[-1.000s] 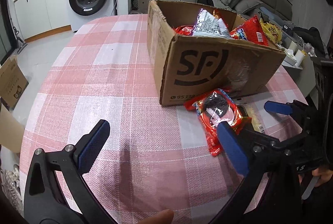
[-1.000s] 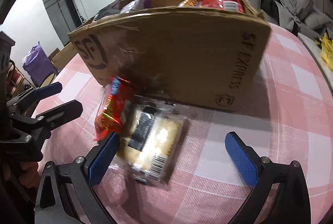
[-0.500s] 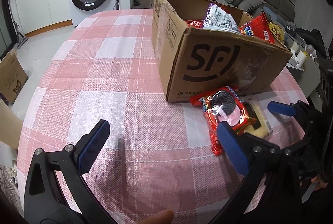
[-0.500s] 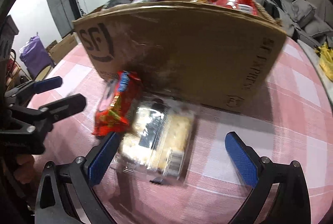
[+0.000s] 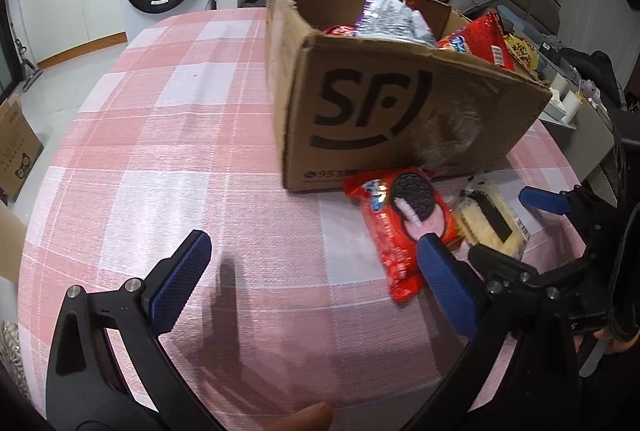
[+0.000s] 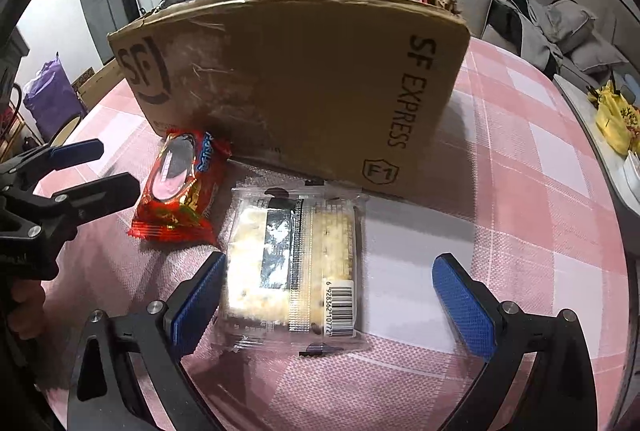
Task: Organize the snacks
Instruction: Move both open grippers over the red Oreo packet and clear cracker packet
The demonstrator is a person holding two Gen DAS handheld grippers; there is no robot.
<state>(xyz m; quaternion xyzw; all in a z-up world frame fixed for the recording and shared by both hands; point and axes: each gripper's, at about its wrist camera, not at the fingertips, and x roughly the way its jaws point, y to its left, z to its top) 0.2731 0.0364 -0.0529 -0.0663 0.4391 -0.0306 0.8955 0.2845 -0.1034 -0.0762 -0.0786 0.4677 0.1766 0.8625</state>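
Clear-wrapped cracker packet (image 6: pixel 292 263) now lies closer between the wide right gripper (image 6: pixel 332 295) (barcode only here), at 5 o'clock of the brown cardboard box (image 6: pixel 304 79); left gripper (image 5: pixel 316 279) wide, empty.

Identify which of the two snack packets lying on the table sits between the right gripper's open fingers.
The clear cracker packet, not the red cookie packet lying further left, beyond the right gripper.

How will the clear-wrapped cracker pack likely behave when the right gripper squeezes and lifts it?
The cracker pack looks flat and fairly stiff, so probably little sag. Its glossy film may slip against the pads. Crackers are brittle; a hard squeeze could crack them.
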